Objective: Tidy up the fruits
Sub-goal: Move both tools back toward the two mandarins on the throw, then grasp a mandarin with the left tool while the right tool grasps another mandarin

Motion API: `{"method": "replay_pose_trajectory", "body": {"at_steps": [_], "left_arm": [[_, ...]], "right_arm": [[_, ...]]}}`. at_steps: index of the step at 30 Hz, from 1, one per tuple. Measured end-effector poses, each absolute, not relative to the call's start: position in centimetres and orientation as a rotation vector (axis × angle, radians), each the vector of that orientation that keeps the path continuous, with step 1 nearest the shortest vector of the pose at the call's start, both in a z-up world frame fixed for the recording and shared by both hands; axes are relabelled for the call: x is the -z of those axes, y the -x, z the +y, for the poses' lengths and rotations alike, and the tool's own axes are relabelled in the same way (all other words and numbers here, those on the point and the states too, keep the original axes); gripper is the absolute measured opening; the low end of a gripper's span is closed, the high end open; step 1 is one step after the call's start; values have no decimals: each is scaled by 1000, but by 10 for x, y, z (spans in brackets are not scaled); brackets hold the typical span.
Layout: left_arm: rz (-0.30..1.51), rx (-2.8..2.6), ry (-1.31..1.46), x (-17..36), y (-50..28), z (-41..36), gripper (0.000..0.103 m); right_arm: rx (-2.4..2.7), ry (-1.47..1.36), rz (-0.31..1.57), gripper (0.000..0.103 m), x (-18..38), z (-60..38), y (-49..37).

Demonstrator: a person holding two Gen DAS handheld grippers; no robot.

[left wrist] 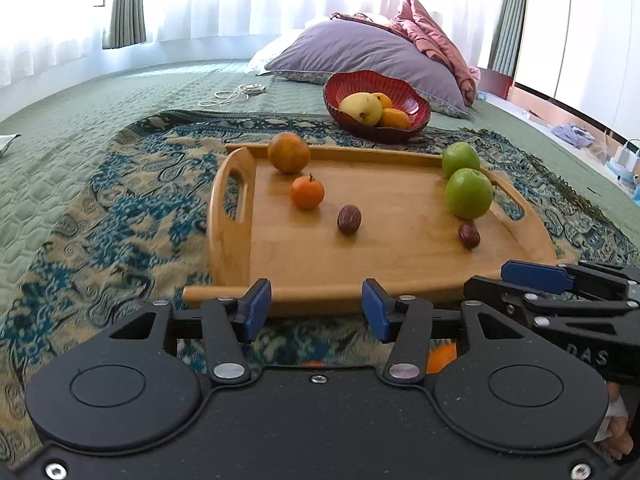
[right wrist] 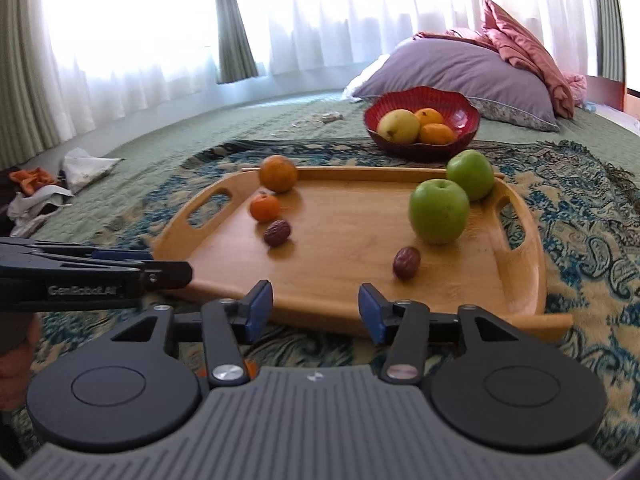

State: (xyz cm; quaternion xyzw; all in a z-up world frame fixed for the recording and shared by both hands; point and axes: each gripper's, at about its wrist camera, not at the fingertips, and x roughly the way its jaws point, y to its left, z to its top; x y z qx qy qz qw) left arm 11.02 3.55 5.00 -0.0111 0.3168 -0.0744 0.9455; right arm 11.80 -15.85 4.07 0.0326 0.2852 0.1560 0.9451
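A wooden tray (left wrist: 400, 264) (right wrist: 352, 276) lies on a patterned blanket. On it are a large orange (left wrist: 289, 152) (right wrist: 278, 173), a small orange (left wrist: 307, 192) (right wrist: 264, 207), two green apples (left wrist: 469, 193) (left wrist: 460, 159) (right wrist: 438, 211) (right wrist: 470, 173) and two brown dates (left wrist: 349, 219) (left wrist: 469, 235) (right wrist: 277, 233) (right wrist: 406, 262). A red bowl (left wrist: 408, 94) (right wrist: 460, 110) behind the tray holds a yellow fruit and oranges. My left gripper (left wrist: 316, 308) is open and empty at the tray's near edge. My right gripper (right wrist: 316, 306) is open and empty there too, beside it.
The bed has a green quilt (left wrist: 80, 120). A purple pillow (left wrist: 360, 48) (right wrist: 460, 66) and pink cloth (left wrist: 436, 36) lie behind the bowl. A white cord (left wrist: 236, 94) lies on the quilt. Crumpled cloths (right wrist: 52, 184) lie at the far left.
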Motion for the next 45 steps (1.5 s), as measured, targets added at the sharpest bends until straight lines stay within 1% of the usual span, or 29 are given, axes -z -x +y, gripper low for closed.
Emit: {"method": "replay_pose_trajectory", "body": {"at_steps": [5,13,24,42,45], "left_arm": [[650,145,24,-44,-97,39,52],[667,154,-4,-33,-82,41,57],[693,154,4,-21,-78,42,58],[691,150,5,-14,-78,39,58],[690,152,4,-13,-77,38,56]], "right_arm": [[-358,-37,554,70,-37,-151,-95],[-395,12,549,73,-29,-137,-75],[-391,63,556,73,-11,-125,-69],[-397,131,552,74,0,-114,-66],[-399,140,547,74,1,-113,-65]]}}
